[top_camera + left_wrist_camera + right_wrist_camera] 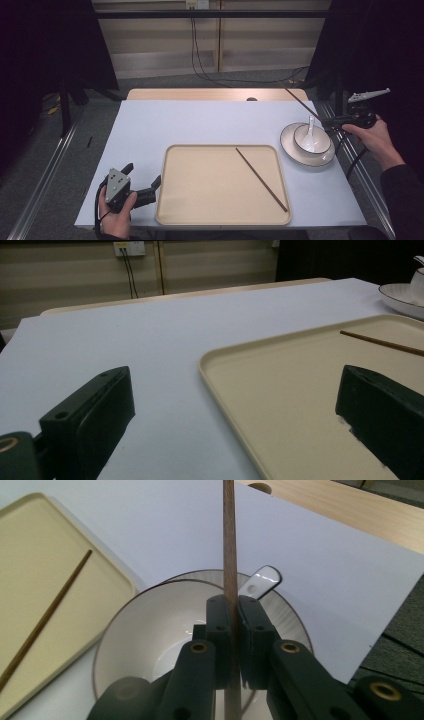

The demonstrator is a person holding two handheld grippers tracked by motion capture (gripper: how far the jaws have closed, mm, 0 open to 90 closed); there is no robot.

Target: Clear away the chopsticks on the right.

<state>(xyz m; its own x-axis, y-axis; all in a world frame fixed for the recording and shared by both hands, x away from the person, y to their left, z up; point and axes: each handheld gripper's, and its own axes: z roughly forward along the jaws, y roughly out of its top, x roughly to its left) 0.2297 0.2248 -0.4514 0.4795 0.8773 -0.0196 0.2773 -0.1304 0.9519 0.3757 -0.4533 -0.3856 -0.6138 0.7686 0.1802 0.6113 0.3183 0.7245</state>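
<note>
Right gripper pinches one chopstick above the bowl; the other chopstick lies in the tray.

The right gripper [334, 121], near the table's [210, 122] right edge, has its jaws closed tight on a chopstick [229, 555] that runs straight out between them, over the bowl [150, 630] on its plate [290, 147] with a white spoon [310, 131] inside. The second chopstick [261, 178] rests diagonally in the tray's [170, 200] right half. The left gripper [146, 183], by the tray's front-left corner, has jaws spread wide, empty, straddling the tray's rim.
</note>
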